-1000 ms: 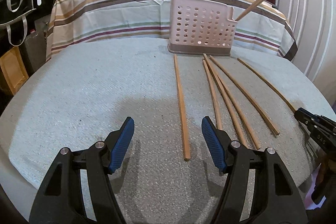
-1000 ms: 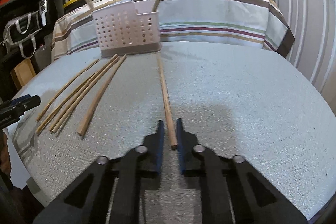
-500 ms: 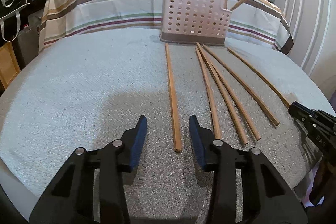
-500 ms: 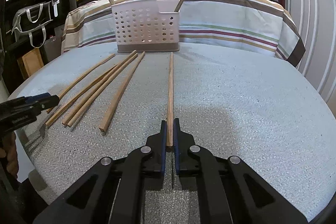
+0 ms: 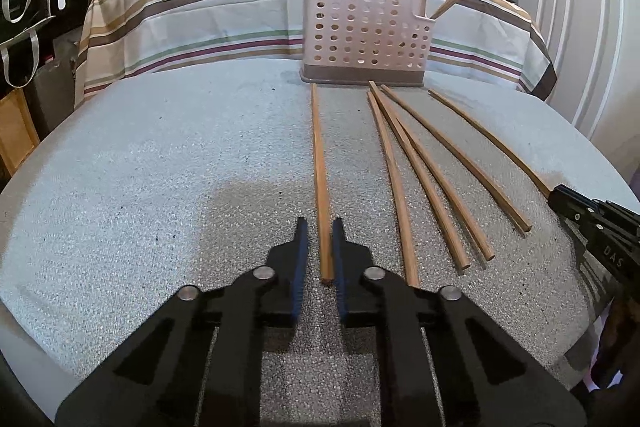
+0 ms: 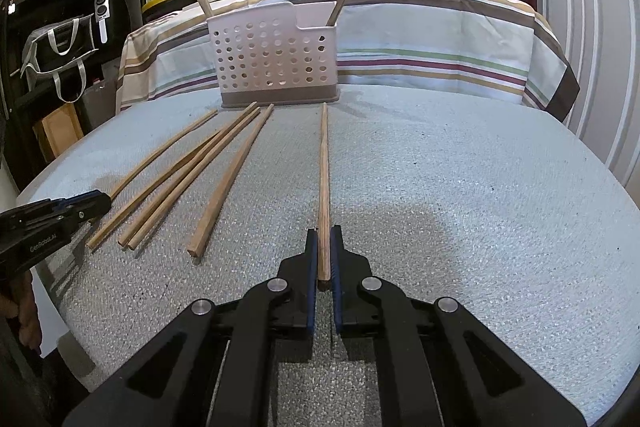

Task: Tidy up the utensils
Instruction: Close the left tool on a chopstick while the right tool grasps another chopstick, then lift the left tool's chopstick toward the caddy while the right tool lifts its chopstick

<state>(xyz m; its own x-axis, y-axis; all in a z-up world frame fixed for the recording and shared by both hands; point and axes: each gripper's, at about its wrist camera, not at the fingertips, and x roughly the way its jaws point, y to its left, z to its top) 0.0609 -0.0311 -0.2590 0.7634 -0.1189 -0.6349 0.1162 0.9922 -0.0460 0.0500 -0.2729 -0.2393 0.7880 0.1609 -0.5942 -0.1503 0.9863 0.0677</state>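
Left gripper (image 5: 320,247) nearly closed around a chopstick (image 5: 319,163) near the tabletop's front edge, right gripper (image 6: 324,255) clamped on another chopstick (image 6: 323,183).

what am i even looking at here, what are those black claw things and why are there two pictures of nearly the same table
There is no robot. A person holds a pair of black tongs in each hand, and each pair carries a wide-angle camera looking out along its fingers. One picture looks along the left tongs, the other along the right tongs.

Wooden chopsticks lie on the padded table. Behind them stands a holed holder with a few sticks already in it.

The right tongs are clamped on the near end of a chopstick. The left tongs straddle a second chopstick with a slim gap showing, so they are not gripping it yet.
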